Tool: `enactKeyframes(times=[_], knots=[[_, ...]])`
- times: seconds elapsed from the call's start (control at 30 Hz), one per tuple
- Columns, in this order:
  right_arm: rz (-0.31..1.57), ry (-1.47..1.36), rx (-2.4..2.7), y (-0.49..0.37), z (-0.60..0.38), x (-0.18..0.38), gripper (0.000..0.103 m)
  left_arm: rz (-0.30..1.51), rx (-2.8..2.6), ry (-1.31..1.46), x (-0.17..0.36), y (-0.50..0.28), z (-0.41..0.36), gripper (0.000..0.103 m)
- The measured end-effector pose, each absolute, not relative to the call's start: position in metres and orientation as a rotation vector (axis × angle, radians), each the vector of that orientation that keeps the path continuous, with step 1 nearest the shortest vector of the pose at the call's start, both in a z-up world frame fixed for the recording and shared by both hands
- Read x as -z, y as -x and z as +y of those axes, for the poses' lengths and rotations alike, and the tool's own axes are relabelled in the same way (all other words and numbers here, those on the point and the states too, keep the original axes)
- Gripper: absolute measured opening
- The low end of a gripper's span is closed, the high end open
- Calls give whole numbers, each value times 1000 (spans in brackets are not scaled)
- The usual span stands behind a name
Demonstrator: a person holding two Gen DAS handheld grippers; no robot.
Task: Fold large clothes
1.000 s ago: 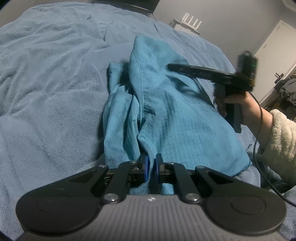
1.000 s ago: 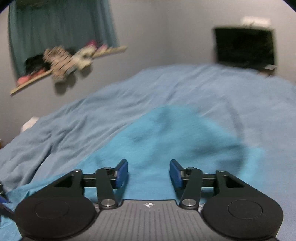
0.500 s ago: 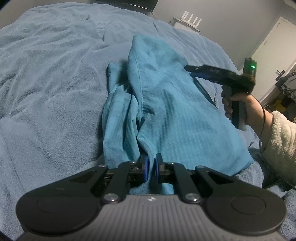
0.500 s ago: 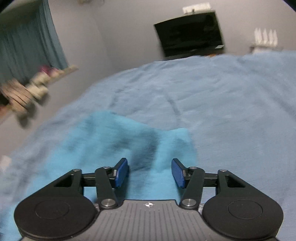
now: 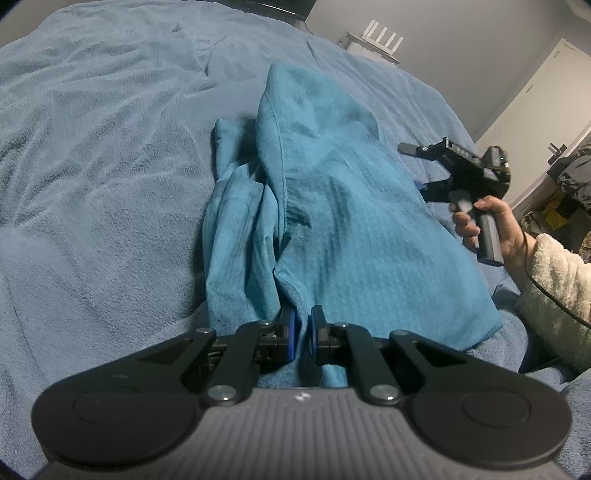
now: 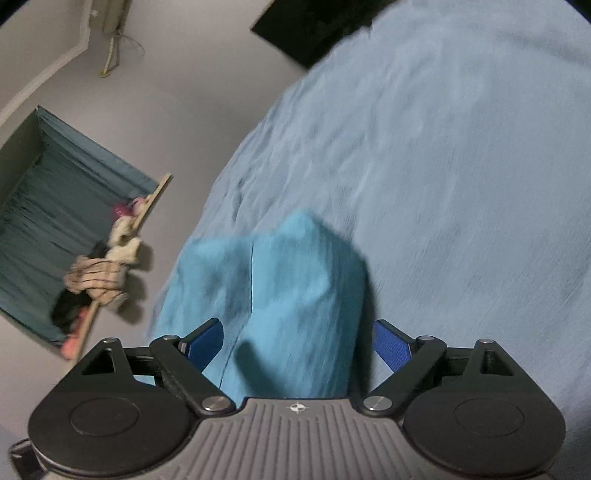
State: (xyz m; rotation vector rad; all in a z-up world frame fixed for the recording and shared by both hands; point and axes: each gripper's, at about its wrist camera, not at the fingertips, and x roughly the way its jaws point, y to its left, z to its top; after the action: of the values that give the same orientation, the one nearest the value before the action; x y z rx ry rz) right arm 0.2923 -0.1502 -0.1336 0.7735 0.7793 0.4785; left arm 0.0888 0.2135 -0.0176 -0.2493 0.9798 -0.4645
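1. Left gripper (image 5: 300,334) jaws pinch the teal garment's (image 5: 332,221) near edge.
2. Right gripper (image 6: 295,341) jaws have just been opening, spread, garment between, unpinched.
3. Garment lies bunched on the blue blanket (image 5: 92,166).
4. Television (image 6: 310,26), curtain (image 6: 48,229) and door (image 5: 535,92) beyond.

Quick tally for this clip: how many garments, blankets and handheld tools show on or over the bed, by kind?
Teal garment: 1
Light blue blanket covering the bed: 1
Handheld tools: 2, the left tool pinching the garment's near edge, the right tool open beside the garment
Total: 4
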Motion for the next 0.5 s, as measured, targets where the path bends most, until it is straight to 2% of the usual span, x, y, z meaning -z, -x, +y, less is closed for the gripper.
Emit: enactKeyframes(times=[0.13,0.2,0.27,0.33,0.4,0.5], knots=[[836,-909,-547,-309,-139,165,95,988,466,252,19,-91,213,3],[850,-967,-578,-320,-133,178,102,994,466,257,21,-92,214,3],[876,-959,-598,-328,-118,185,103,1003,468,263,23,-94,213,3],[874,-956,-584,-331,-108,187,97,1018,476,274,26,-98,212,3],[833,-948,-556,-328,-105,179,74,1041,503,293,33,-107,209,3],[789,-926,-552,-321,-112,155,62,1077,508,273,39,-121,193,3]])
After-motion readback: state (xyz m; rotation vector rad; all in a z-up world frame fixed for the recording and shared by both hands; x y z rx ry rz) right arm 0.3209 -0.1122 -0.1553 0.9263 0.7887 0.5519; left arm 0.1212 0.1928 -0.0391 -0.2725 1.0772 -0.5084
